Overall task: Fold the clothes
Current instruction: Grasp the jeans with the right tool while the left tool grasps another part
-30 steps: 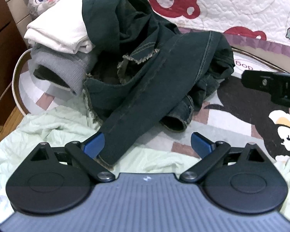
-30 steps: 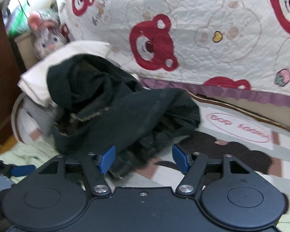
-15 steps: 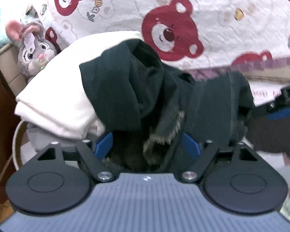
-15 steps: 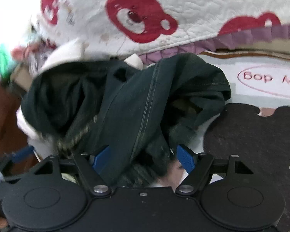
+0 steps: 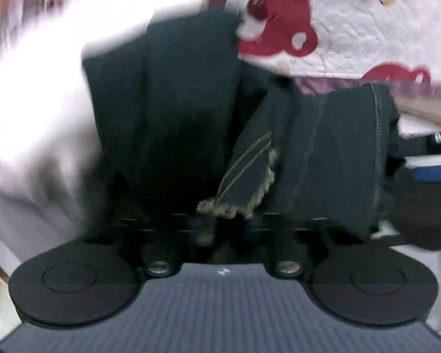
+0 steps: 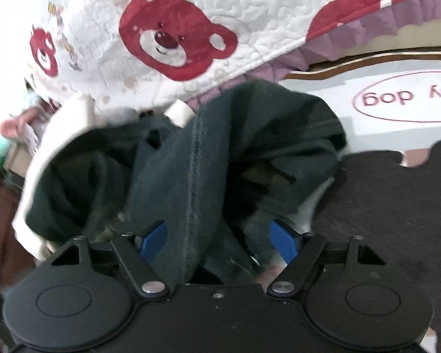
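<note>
Between right gripper (image 6: 217, 242) fingers, dark denim jeans (image 6: 191, 182): blue pads spread wide, seamed fold of fabric bunched between them, not pinched. Jeans heaped on printed mat (image 6: 397, 194), touching white folded garment (image 6: 58, 135) at left, bear-print quilt (image 6: 191, 29) hanging behind. Left gripper (image 5: 223, 229) pushed against same jeans (image 5: 332, 153); frayed hem (image 5: 241, 203) just above fingers; fingers drawn close together, view blurred, cannot tell whether cloth is caught. White garment (image 5: 38, 111) at left.

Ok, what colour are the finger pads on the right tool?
Blue pads on the black right tool, clearest in the right wrist view.
</note>
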### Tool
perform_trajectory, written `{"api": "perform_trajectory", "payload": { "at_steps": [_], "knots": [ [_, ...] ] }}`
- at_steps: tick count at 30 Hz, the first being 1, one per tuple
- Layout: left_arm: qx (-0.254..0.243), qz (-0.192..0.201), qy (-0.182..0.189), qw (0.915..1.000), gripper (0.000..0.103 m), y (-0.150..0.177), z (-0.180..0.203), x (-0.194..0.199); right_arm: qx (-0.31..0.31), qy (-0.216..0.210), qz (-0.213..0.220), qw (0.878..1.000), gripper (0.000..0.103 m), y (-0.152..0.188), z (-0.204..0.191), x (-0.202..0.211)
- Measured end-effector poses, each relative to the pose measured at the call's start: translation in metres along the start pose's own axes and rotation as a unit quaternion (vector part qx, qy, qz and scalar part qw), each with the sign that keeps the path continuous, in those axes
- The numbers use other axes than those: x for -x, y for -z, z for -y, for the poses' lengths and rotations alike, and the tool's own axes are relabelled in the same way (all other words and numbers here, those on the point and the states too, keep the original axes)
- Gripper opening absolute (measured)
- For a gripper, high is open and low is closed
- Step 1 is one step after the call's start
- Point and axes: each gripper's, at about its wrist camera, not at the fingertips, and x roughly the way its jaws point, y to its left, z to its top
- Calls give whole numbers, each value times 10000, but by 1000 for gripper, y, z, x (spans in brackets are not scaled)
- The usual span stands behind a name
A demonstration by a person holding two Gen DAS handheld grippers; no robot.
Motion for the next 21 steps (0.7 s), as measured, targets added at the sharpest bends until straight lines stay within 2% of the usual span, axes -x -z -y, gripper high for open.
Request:
{"api": "perform_trajectory", "payload": {
  "at_steps": [1,2,4,5,6,7,8,12,15,16,17,18,19,20,21],
  "knots": [
    [49,48,33,10000,12,3,-3,1,-37,-98,-11,9999,75,-6,0,0],
    [-32,126,2,9999,12,6,-3,3,-74,-195,-22,9998,65,-11,0,0],
    [-277,300,-101,9991,8,10,3,12,-134,-297,-67,9994,54,-19,0,0],
    [-410,401,-160,9982,7,11,7,18,-61,-261,-46,9996,39,-20,-3,-1],
    [-521,507,-208,9971,6,12,11,23,13,-224,-25,9997,30,-22,-5,-2],
    [-605,612,-253,9960,5,13,14,29,87,-188,-4,9998,13,-24,-8,-3],
    [-662,716,-295,9948,4,14,16,34,166,-147,21,9998,12,-26,-10,-4],
    [-629,1198,-508,9895,4,11,19,57,480,-23,268,9985,12,-25,-16,-7],
    [-574,1564,-673,9837,10,9,20,74,284,-189,185,9992,21,-25,-13,-9],
    [-555,1686,-727,9814,12,8,20,80,172,-250,214,9993,37,-26,-10,-9],
    [-537,1808,-782,9789,13,8,21,86,59,-305,242,9992,59,-27,-8,-9],
    [-518,1929,-836,9763,18,7,21,92,-70,-303,272,9991,67,-29,-5,-9],
    [-499,2049,-890,9734,31,6,22,97,-233,-303,287,9989,74,-31,-2,-10],
    [-489,2100,-943,9719,41,5,22,98,-407,-311,246,9984,79,-35,2,-12],
    [-487,2075,-995,9719,53,4,22,92,-516,-317,200,9980,79,-36,4,-15]
  ]
}}
